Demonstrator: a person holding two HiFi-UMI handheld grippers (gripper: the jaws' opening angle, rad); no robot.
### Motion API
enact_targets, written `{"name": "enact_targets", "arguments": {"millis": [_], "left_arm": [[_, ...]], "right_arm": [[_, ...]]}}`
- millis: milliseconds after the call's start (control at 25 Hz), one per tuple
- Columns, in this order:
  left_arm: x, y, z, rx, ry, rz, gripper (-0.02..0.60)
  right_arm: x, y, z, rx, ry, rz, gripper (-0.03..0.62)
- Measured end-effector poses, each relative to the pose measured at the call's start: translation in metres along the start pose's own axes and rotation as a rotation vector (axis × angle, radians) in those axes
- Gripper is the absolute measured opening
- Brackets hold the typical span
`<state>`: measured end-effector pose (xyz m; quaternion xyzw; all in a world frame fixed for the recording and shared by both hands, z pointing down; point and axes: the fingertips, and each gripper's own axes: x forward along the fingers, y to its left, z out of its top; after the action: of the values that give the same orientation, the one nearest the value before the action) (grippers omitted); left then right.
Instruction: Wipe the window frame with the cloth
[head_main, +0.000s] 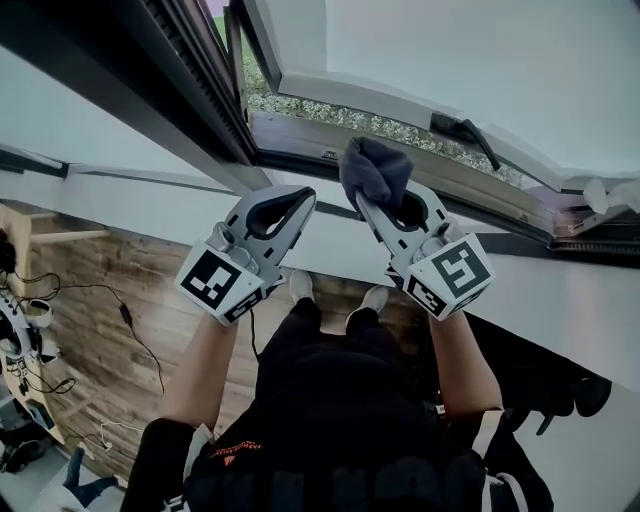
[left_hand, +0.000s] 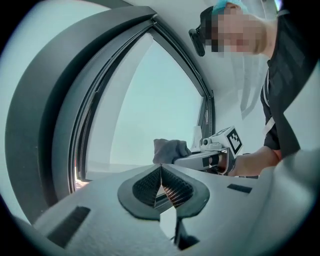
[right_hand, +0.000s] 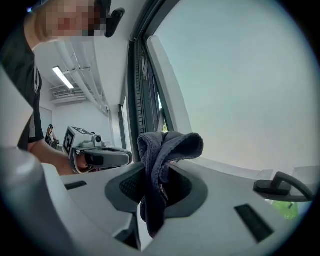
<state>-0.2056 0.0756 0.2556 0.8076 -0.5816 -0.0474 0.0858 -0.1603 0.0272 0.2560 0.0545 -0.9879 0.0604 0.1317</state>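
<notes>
Right gripper (right_hand: 159, 187) clamps the cloth (right_hand: 165, 150); left gripper (left_hand: 161, 186) closed, empty.

Both bare forearms (head_main: 200, 370) reach up and forward, side by side and close together. The left gripper (head_main: 300, 205), a pale grey plastic two-jaw tool with dark ribbed pads, has its jaws pressed tip to tip with nothing between them. Its black-and-white marker cube (head_main: 215, 280) sits at the wrist end. The right gripper (head_main: 395, 205), of the same make, stands slightly higher, jaws clamped on a bunched dark grey cloth (head_main: 375, 170) that bulges above the tips and hangs down behind them.
</notes>
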Motion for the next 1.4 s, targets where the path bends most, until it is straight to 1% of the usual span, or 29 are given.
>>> {"name": "enact_targets", "arguments": {"millis": [520,600,920,1120,1400], "left_arm": [[-0.045,0.04,-0.024,-0.055,-0.007,0.086,0.021],[-0.05,0.046,-0.029,-0.066,-0.005,0.097,0.022],[-0.068,0.069,-0.044,-0.099,0.004,0.13,0.022],[-0.073,0.077,-0.051,-0.11,0.013,0.146,0.023],[-0.075,0.084,-0.057,-0.121,0.018,0.16,0.021]], "right_arm": [[0.082,0.015,-0.021,-0.099,0.078,0.021,0.072],[0.096,0.015,-0.022,-0.132,0.093,0.02,0.071],[0.149,0.014,-0.032,-0.324,0.176,0.015,0.072],[0.166,0.015,-0.046,-0.365,0.217,0.037,0.072],[0.18,0.016,-0.061,-0.432,0.26,0.042,0.072]]}}
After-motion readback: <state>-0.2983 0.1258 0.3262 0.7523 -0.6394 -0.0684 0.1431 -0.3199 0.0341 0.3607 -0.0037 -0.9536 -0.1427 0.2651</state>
